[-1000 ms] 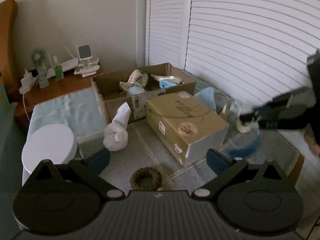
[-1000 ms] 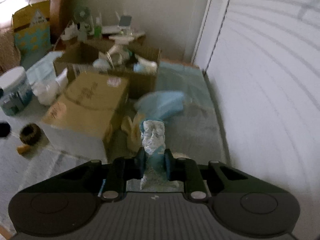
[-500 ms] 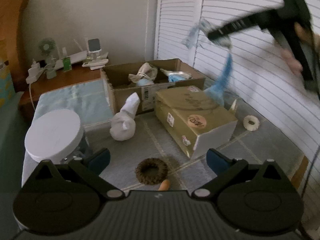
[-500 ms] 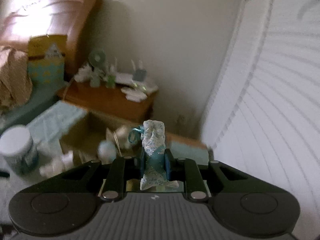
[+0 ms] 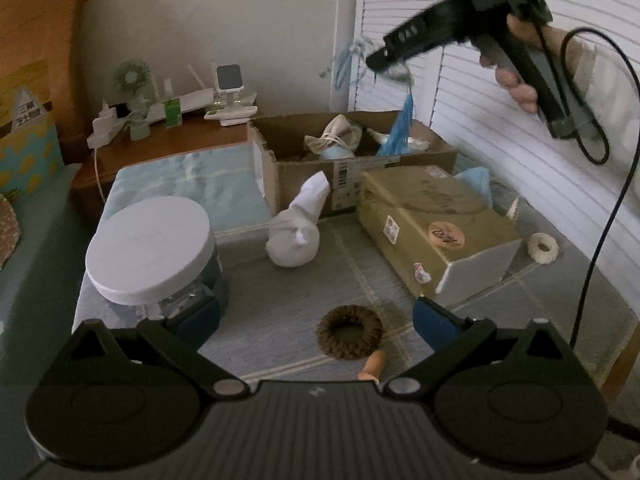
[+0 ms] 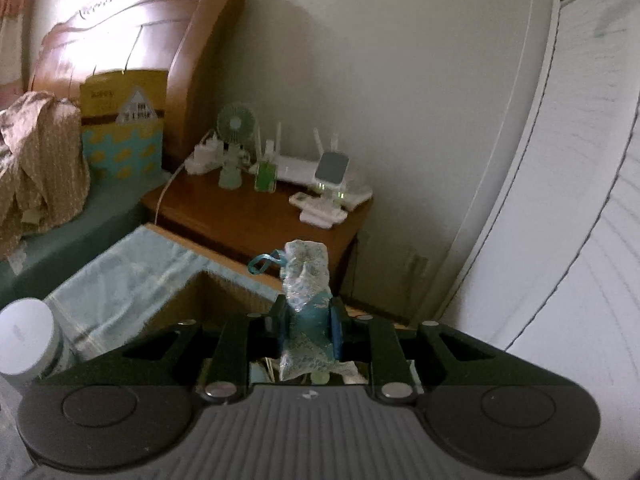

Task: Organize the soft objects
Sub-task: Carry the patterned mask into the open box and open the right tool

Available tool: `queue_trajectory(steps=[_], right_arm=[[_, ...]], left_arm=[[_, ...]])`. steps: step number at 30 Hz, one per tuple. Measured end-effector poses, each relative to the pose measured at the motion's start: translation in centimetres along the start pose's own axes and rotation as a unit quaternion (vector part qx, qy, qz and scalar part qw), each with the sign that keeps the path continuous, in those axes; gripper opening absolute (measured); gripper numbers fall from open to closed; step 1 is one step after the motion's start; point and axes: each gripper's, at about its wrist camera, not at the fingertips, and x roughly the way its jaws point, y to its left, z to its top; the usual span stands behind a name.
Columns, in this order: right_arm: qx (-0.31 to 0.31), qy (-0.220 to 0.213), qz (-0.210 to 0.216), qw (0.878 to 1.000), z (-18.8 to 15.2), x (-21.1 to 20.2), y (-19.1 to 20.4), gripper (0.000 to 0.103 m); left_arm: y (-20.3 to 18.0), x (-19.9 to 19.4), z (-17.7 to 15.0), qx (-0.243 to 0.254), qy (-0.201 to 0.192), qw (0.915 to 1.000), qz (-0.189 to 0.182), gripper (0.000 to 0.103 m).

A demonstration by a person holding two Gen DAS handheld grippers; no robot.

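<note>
A grey woven mat (image 5: 280, 292) covers the low surface beside the louvred doors, with a wooden nightstand (image 6: 256, 216) behind it. My right gripper (image 6: 307, 330) hangs above the open cardboard box (image 5: 352, 160), and its jaws are opening while the small blue patterned fabric pouch (image 6: 306, 280) sits between the 2 pads, its cord loop poking out to the left. It looks light and limp, so I judge it will simply drop and slump into the box among the other soft things; pinching it at the bunched waist, as here, seems the surest hold. My left gripper (image 5: 316, 320) is spread wide with nothing in it, low over the brown scrunchie (image 5: 349, 332). The white cloth bundle (image 5: 296, 232) and the cream ring (image 5: 543, 248) lie on the mat beside the closed tan box (image 5: 432, 224).
</note>
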Motion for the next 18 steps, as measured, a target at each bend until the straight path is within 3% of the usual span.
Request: queue_trajectory(steps=[2,4,7,12,18], right_arm=[[0.006,0.008,0.004,1.000,-0.9,0.2,0.0,0.046],[0.013,0.014,0.006,1.000,-1.7,0.1,-0.1,0.069],[0.022,0.013,0.001,1.000,-2.7,-0.8,-0.2,0.087],[0.034,0.009,-0.009,0.999,-4.1,-2.9,-0.2,0.099],[0.058,0.010,-0.022,0.998,-6.4,-5.9,-0.1,0.103]], left_arm=[[0.1,0.1,0.1,-0.001,0.001,1.0000,-0.001,0.102],[0.0,0.1,0.1,0.001,0.001,1.0000,-0.002,0.102],[-0.1,0.1,0.0,0.001,0.001,1.0000,-0.006,0.102],[-0.1,-0.1,-0.1,-0.001,0.001,0.9999,-0.012,0.102],[-0.1,-0.5,-0.4,-0.004,-0.004,0.9998,-0.019,0.102]])
